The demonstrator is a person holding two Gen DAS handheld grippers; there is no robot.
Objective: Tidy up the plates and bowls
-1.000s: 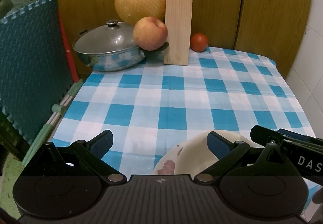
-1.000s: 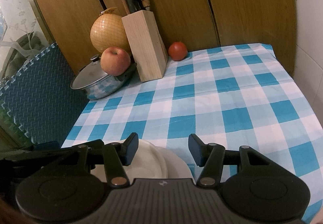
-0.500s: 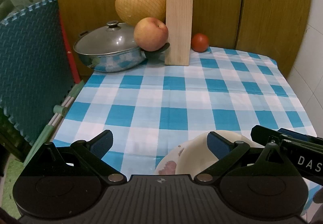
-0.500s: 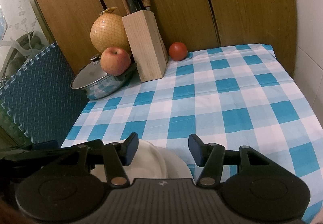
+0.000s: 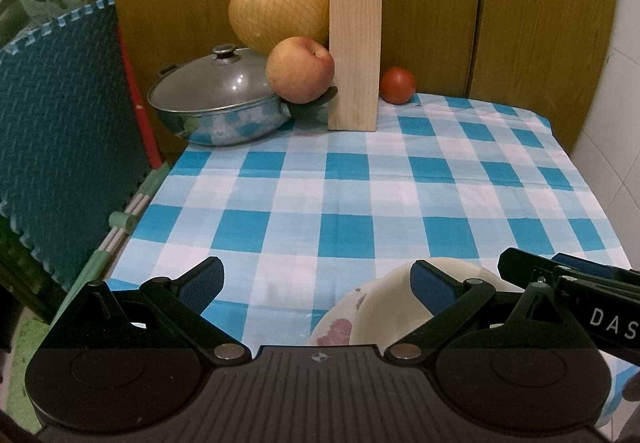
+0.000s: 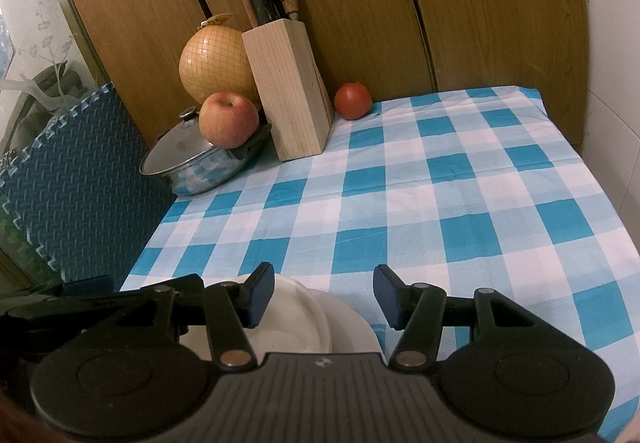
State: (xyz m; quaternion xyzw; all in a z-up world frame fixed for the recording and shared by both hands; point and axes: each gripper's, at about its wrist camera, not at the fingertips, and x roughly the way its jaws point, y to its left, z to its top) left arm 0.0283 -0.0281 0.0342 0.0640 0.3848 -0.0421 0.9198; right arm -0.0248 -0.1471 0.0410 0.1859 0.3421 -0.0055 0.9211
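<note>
1. The left gripper hangs over the near edge of a desk covered by a blue and white checked cloth. Its jaws stand wide apart and released, with only cloth between them.
2. A cream bowl sits on a plate with reddish markings, under and just inside the left gripper's right-hand jaw. Whether that jaw touches the bowl's rim cannot be told.
3. The right gripper points over the same near edge. Its jaws are parted and grasp nothing.
4. In the right wrist view, the white bowl lies below the left-hand jaw and reaches partly into the gap, and the plate's rim shows beneath the gap.
5. Far ahead of both sets of jaws, at the back of the desk, stands a wooden knife block holding handles.
6. Left of the block are a lidded steel pot, a peach-coloured apple on the pot's handle, and a netted pomelo behind.
7. A tomato sits just right of the block.
8. A blue foam mat stands upright off the desk's left side.
</note>
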